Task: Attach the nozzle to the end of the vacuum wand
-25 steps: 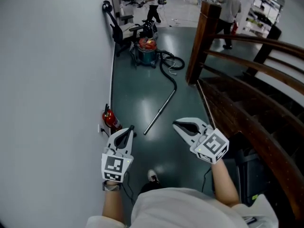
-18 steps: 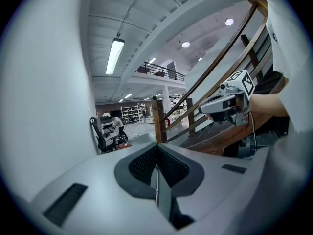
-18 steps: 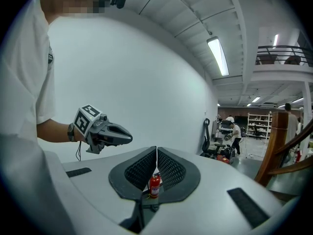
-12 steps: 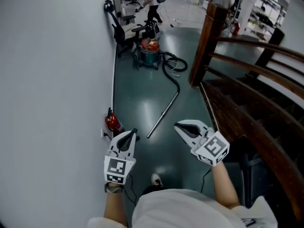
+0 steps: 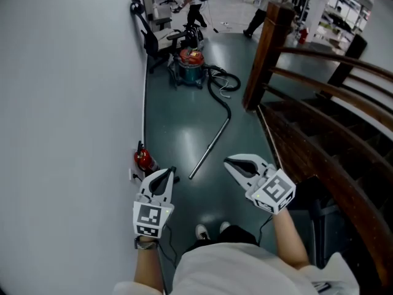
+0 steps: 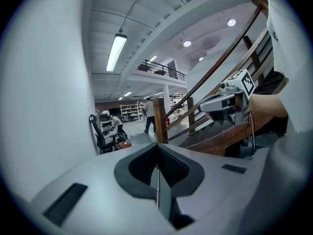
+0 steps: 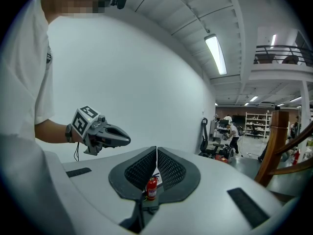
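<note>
The long silvery metal vacuum wand (image 5: 210, 147) lies on the dark green floor (image 5: 178, 125) well ahead, joined to a black hose (image 5: 220, 94). No nozzle is discernible. Left tool (image 5: 170, 169) and right tool (image 5: 226, 160) are closed and empty. The wand looks stiff, light and slippery, so grip it mid-tube.

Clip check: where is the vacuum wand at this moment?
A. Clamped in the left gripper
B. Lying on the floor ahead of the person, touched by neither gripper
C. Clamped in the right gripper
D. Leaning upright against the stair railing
B: the vacuum wand lies flat on the floor, ahead of the left gripper and the right gripper, both of which are shut with nothing between their jaws.
</note>
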Available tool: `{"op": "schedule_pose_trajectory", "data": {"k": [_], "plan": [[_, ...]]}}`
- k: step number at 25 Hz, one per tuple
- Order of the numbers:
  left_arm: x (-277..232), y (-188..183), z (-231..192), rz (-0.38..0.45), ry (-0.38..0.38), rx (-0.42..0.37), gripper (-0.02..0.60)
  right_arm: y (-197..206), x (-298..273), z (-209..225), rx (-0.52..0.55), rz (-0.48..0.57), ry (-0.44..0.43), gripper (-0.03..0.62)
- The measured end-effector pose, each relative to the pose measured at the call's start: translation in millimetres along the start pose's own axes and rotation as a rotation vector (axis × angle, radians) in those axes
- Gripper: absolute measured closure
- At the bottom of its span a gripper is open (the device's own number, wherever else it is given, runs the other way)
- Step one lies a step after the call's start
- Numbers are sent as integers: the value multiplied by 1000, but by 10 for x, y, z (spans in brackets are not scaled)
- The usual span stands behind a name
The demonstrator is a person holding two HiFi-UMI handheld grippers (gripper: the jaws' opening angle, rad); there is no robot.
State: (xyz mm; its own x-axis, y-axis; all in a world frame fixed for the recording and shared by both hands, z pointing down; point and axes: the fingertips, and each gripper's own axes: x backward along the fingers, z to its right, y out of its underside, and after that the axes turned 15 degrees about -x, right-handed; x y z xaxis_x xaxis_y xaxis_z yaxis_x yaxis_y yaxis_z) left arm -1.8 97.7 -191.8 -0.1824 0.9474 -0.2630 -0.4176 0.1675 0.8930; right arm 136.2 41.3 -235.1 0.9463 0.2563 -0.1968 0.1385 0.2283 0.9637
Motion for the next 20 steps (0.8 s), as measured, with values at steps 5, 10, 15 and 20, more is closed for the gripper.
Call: {"op": "schedule_pose_trajectory", "data": {"k": [5, 10, 15, 20], "plan": [[-227, -63, -17, -22, -14, -6, 581, -16, -76, 281, -1, -14, -27, 566], [-421, -133, -131, -49, -62, -2, 581, -109, -126, 552, 21, -20, -67, 566], [-658, -194, -148, -69, -92, -5, 581, -187, -137, 867, 27, -25, -98, 566], [-748, -193, -230, -85, -166, 12, 581, -143, -155, 1104, 34, -39, -126, 566]]}}
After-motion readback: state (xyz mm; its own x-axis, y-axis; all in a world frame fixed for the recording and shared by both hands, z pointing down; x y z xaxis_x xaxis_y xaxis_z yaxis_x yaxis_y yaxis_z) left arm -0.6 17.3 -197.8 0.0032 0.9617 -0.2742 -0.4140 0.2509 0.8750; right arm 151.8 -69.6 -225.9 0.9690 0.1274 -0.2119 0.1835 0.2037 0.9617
